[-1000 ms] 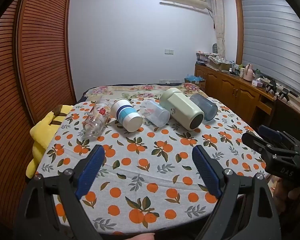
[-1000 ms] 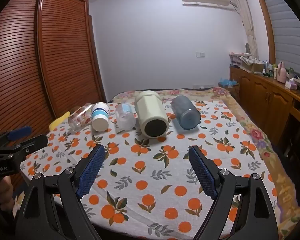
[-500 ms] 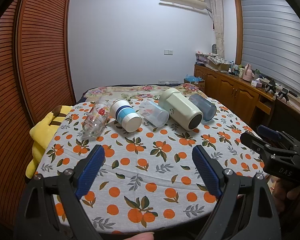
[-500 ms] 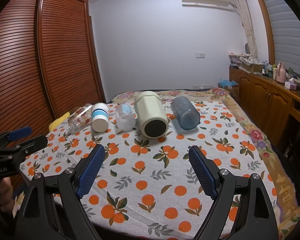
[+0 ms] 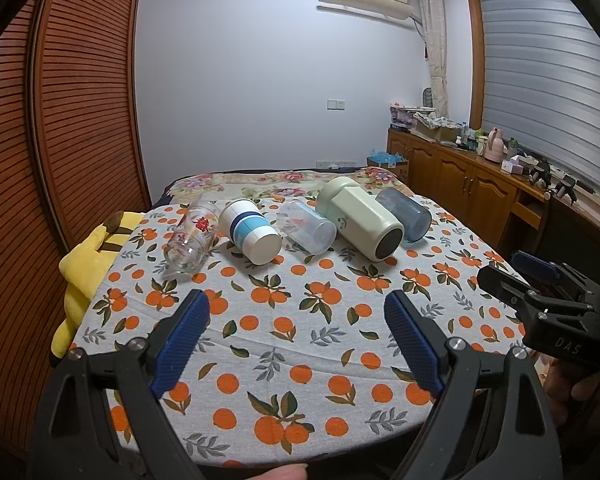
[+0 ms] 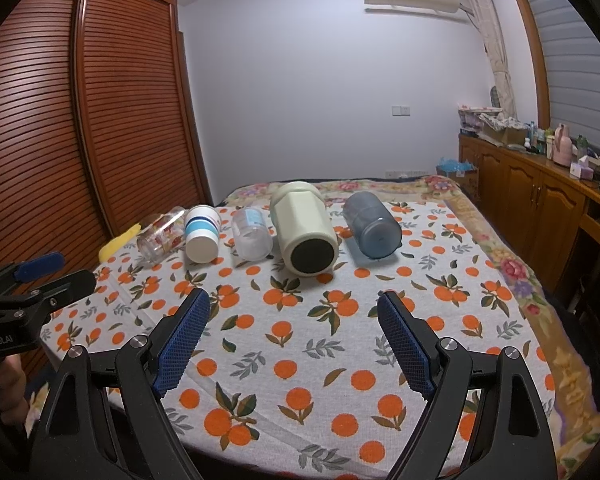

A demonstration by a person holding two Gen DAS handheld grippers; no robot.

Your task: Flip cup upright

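Several cups lie on their sides in a row across the far part of the orange-print tablecloth (image 5: 292, 320). From left: a clear glass with red print (image 5: 188, 238) (image 6: 160, 234), a white cup with blue bands (image 5: 250, 230) (image 6: 201, 232), a clear plastic cup (image 5: 306, 228) (image 6: 252, 232), a large cream flask (image 5: 360, 218) (image 6: 304, 228), and a blue-grey cup (image 5: 404, 212) (image 6: 372, 224). My left gripper (image 5: 296, 336) is open and empty above the near tablecloth. My right gripper (image 6: 294, 336) is open and empty, also short of the cups. Each gripper shows at the edge of the other's view.
A yellow plush toy (image 5: 84, 264) lies at the table's left edge. A slatted wooden wardrobe (image 5: 60, 120) stands on the left. A wooden sideboard (image 5: 460, 176) with clutter runs along the right wall. A floral cloth (image 6: 500, 256) covers the table's right and far margins.
Both grippers have drifted very slightly; the cups have not moved and both jaws stay open.
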